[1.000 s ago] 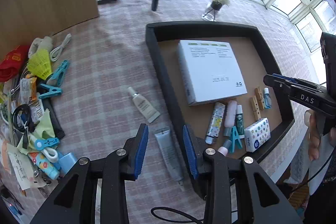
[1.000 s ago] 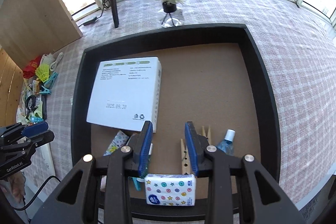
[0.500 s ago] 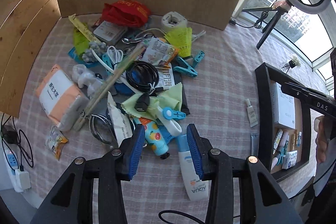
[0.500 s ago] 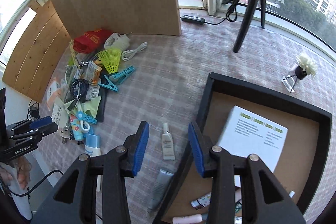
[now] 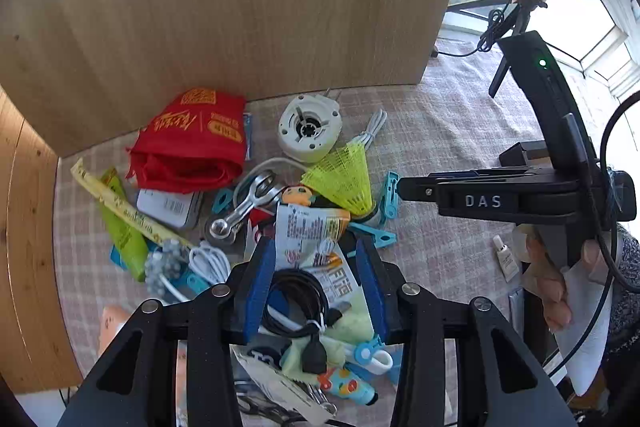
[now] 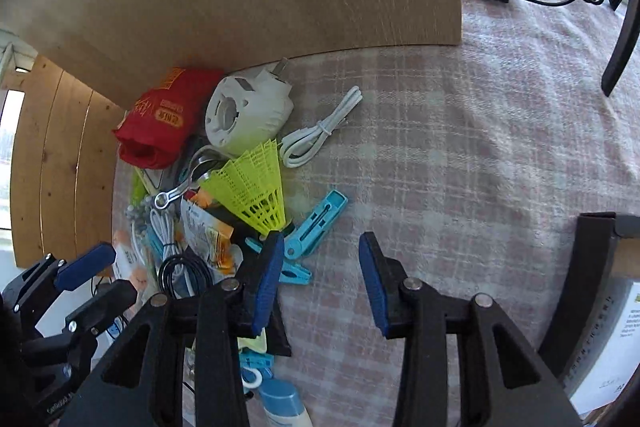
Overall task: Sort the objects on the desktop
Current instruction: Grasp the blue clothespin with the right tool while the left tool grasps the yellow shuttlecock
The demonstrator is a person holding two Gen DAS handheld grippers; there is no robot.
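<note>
While both tongs hang open and empty over the checked surface [image 6: 460,147], the left tongs [image 5: 316,283] frame one coiled black cable [image 5: 298,307] in the clutter pile. From the right tongs [image 6: 318,277], one yellow shuttlecock [image 6: 256,187] lies at eleven o'clock, two blue clothespins [image 6: 316,223] just beside it, one white cable [image 6: 320,135] at twelve, one red bag [image 6: 164,115] at ten.

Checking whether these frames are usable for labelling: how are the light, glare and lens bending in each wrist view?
Left wrist view: window blown out white at upper right, pile sharp and evenly lit, wooden board bowed by the fisheye, corners black. Right wrist view: sun patch and soft shadows on the checked cloth, yellow shuttlecock crisp, the board's edge curved.
</note>
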